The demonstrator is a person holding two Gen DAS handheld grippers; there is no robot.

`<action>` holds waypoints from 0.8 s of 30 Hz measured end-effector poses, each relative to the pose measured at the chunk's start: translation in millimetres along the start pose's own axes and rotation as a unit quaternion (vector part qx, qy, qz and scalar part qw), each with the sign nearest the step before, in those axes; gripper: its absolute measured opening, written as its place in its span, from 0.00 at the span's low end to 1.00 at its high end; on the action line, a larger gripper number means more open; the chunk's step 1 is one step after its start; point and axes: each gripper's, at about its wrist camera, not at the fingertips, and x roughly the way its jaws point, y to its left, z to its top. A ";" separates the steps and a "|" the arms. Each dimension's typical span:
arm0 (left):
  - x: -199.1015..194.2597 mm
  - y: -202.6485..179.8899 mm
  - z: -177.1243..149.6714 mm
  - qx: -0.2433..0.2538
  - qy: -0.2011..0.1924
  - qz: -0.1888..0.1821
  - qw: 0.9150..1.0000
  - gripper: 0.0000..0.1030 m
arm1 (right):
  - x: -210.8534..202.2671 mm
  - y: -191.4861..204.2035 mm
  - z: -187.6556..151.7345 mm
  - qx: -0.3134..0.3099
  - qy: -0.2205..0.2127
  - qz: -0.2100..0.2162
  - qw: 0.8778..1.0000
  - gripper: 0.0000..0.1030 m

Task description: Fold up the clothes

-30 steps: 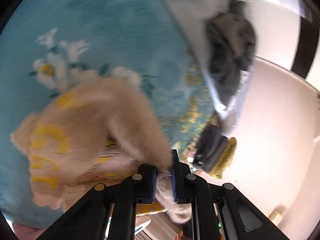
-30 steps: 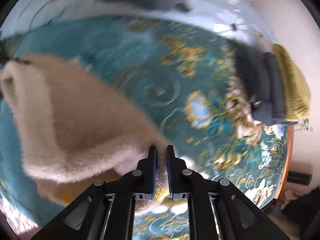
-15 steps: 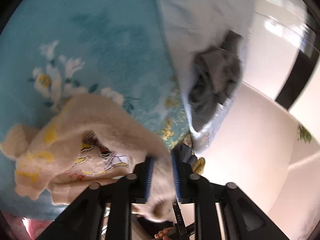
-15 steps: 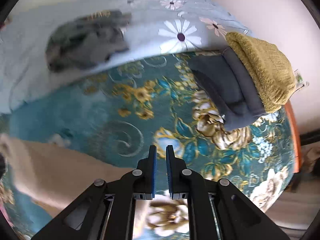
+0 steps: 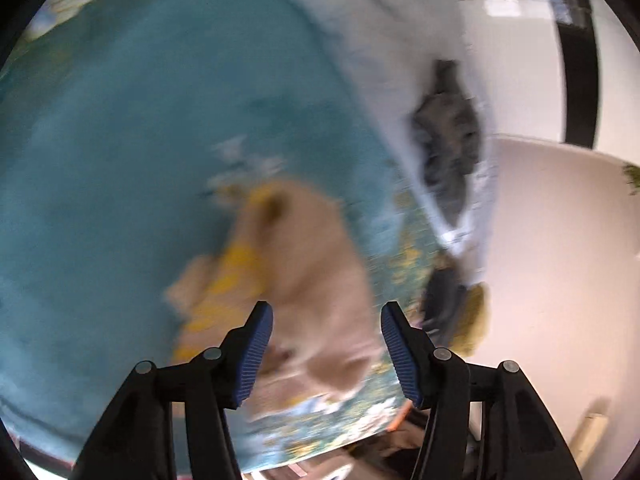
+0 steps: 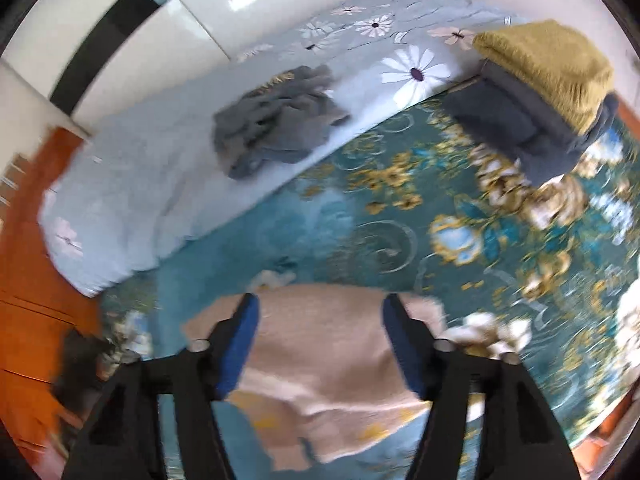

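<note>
fluffy beige knit sweater with yellow print [image 5: 316,280] lies rumpled on teal floral bedspread [image 5: 120,140] | left gripper [image 5: 326,350], right gripper [image 6: 320,340]: fingers spread, holding nothing | soft, light, limp; take hem corners

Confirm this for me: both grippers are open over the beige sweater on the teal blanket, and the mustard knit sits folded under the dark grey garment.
One thing is wrong. The right wrist view shows the mustard knit folded on top of the dark grey garment, not under it. The rest holds: the left gripper and right gripper are both open over the beige sweater on the teal blanket.
</note>
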 end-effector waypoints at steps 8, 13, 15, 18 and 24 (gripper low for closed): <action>15.0 58.3 -16.5 0.004 0.017 0.087 0.996 0.60 | 23.1 -24.4 -49.0 0.084 0.061 0.026 0.994 1.00; 35.9 46.9 0.0 0.053 0.019 0.136 0.989 0.60 | 56.5 -78.3 -94.4 0.213 0.097 0.040 0.971 1.00; 41.4 41.8 7.3 0.070 0.020 0.149 0.986 0.60 | 71.3 -100.6 -113.2 0.272 0.105 0.052 0.955 1.00; 47.8 36.6 16.0 0.085 0.020 0.160 0.983 0.60 | 91.7 -128.0 -134.4 0.340 0.105 0.063 0.933 1.00; 70.7 36.7 31.0 0.105 0.025 0.174 0.979 0.60 | 130.5 -157.7 -153.5 0.418 0.091 0.098 0.899 0.75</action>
